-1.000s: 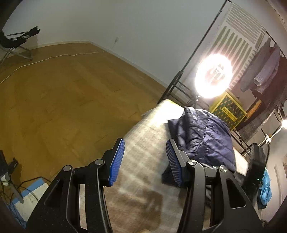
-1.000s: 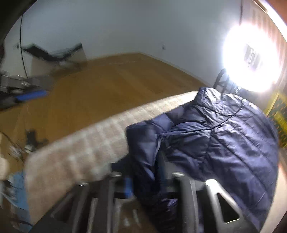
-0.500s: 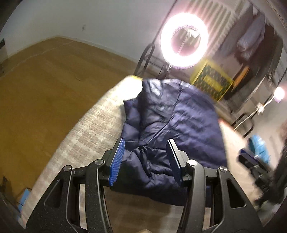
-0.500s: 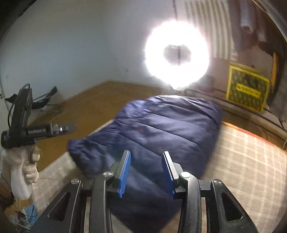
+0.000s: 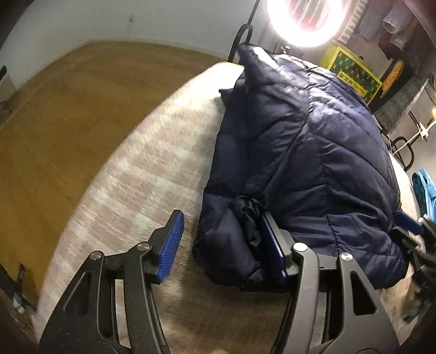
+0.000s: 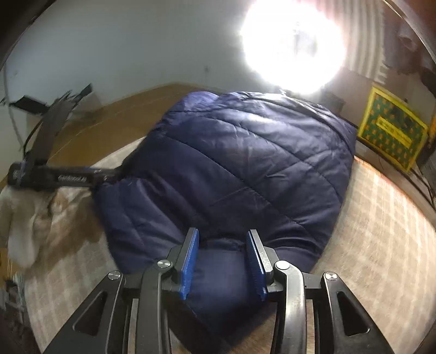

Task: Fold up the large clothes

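Note:
A navy quilted puffer jacket [image 5: 313, 141] [image 6: 245, 163] lies bundled on a beige checked cover [image 5: 141, 174] [image 6: 381, 217]. My left gripper [image 5: 222, 223] points down at the jacket's near left corner. Its jaws are opening: the right pad [image 5: 272, 245] lies against bunched fabric and the left pad [image 5: 171, 245] stands apart over the cover. My right gripper [image 6: 223, 237] straddles the jacket's near edge. Fabric lies under and between its pads, whose blue faces stay uncovered. The left gripper's black body [image 6: 54, 174] shows in a white-gloved hand [image 6: 19, 231]. The right gripper [image 5: 417, 231] is partly visible at the right.
A bright ring light [image 5: 305, 19] [image 6: 291, 46] glares behind the jacket. A yellow-green box [image 5: 354, 73] [image 6: 389, 136] stands at the back right, with hanging clothes [image 5: 395, 21] above it. Wooden floor [image 5: 54, 122] lies left of the cover. A blue cloth [image 5: 425, 190] sits far right.
Both grippers have swung toward the jacket and come down to its near edge. The left one went from over bare cover to the jacket's corner, and its jaws stand wider.

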Motion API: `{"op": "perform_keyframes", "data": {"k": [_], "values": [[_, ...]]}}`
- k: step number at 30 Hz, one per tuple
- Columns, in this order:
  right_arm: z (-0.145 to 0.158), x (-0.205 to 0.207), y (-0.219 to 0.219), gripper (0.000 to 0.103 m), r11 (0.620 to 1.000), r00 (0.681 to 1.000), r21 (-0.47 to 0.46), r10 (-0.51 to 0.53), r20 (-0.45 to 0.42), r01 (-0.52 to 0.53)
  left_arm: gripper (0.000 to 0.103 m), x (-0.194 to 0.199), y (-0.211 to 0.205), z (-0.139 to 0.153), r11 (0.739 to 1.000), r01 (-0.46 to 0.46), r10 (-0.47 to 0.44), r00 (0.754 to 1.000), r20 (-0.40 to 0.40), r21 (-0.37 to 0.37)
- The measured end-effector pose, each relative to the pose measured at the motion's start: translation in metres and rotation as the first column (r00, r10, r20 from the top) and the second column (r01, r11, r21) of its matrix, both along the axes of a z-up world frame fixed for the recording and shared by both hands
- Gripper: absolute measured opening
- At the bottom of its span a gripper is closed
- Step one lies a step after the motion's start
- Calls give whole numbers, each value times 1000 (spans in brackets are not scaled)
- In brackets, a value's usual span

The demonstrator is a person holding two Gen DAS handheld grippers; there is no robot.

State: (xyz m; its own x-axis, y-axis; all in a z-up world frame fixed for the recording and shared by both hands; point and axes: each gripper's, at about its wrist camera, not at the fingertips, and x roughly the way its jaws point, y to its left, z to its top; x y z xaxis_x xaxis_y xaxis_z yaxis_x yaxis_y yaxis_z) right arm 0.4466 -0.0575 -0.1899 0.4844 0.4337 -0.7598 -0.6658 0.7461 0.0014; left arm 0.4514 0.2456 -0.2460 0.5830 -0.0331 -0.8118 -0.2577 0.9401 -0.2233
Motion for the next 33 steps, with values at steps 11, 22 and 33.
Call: {"op": "perform_keyframes", "data": {"k": [11,22,33], "values": [[66,82,-58,38,960,988,243,-153,37,139,56,10,-17,82,997,52,-61,983,175,55],[31,206,-27,38,930,962,251,-273,-14,267,56,65,-35,38,984,125,-137,986,97,124],[-25,247,-9,39,942,948,116,-306,-84,314,59,68,-22,11,986,151,-156,984,82,66]]}}
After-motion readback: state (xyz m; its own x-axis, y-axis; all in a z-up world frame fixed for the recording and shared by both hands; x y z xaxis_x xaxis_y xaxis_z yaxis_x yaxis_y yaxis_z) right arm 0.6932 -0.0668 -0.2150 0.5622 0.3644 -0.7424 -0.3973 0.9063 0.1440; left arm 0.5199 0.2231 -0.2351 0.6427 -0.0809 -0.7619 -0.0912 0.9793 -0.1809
